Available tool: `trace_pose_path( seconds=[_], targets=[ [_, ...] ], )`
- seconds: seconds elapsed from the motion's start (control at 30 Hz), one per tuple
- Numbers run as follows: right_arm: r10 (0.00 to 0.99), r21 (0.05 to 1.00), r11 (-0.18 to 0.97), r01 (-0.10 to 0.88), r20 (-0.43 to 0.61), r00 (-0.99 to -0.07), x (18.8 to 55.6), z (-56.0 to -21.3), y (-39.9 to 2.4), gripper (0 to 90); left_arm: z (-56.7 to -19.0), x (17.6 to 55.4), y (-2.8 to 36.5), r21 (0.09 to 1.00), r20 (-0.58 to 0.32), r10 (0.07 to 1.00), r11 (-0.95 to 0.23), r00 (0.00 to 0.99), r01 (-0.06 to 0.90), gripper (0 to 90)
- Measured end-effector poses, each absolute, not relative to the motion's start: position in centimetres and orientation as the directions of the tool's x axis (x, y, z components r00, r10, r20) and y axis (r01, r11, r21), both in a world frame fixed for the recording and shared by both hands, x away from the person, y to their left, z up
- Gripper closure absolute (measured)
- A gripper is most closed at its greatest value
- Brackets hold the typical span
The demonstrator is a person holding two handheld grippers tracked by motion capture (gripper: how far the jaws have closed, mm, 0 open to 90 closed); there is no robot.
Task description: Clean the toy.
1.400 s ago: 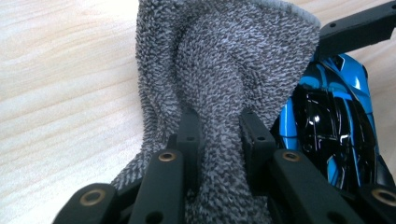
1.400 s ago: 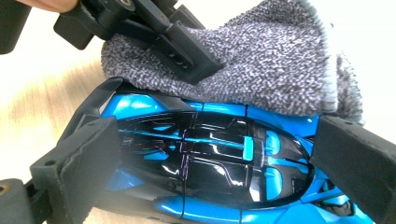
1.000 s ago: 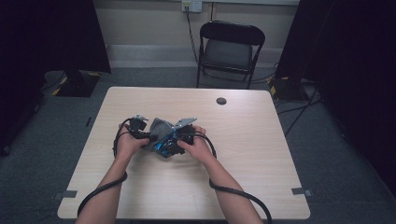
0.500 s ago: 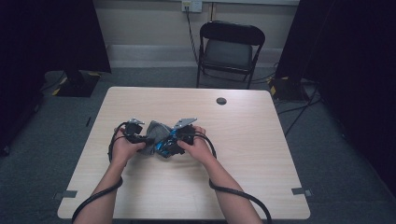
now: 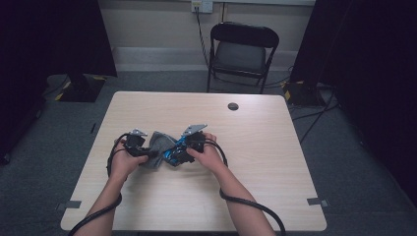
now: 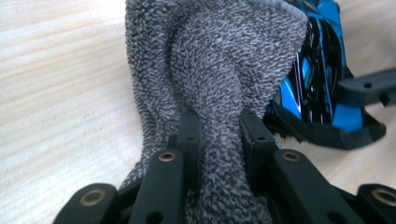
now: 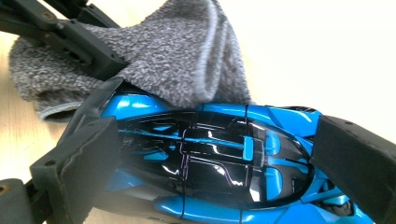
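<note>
A blue and black toy car (image 7: pixel 210 154) is clamped nose and tail between the jaws of my right gripper (image 7: pixel 222 158), just above the wooden table (image 5: pixel 275 162). My left gripper (image 6: pixel 219 128) is shut on a bunched grey terry cloth (image 6: pixel 215 70), whose folds press against the car's (image 6: pixel 322 79) side. From above, both grippers meet at the table's left middle: the left gripper (image 5: pixel 153 156) faces the right gripper (image 5: pixel 173 156), with the cloth (image 5: pixel 158 142) and the car (image 5: pixel 172 153) between them. The cloth (image 7: pixel 177 60) drapes over the car's far edge.
A small black round disc (image 5: pixel 233 106) lies near the far edge of the table. A black folding chair (image 5: pixel 241 54) stands beyond that edge. Black cables trail from both grippers along the forearms toward the near edge.
My left gripper, still holding the cloth, has slid a little to the left and toward the person. The right gripper and the car have stayed put.
</note>
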State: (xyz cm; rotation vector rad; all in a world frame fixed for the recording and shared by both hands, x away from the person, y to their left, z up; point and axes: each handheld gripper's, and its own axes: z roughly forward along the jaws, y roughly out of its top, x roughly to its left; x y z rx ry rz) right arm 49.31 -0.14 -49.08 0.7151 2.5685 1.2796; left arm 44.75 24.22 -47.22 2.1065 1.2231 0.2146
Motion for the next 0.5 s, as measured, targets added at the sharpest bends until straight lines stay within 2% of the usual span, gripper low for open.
trace_pose_path(
  seconds=[0.5],
  targets=[
    [0.497,0.785,0.517,0.340,0.048,-0.866,49.3,-49.0,-0.1,0.8,-47.3,42.4,25.9,0.631,-0.206,0.815,-0.312,0.542,0.710,73.3]
  ],
)
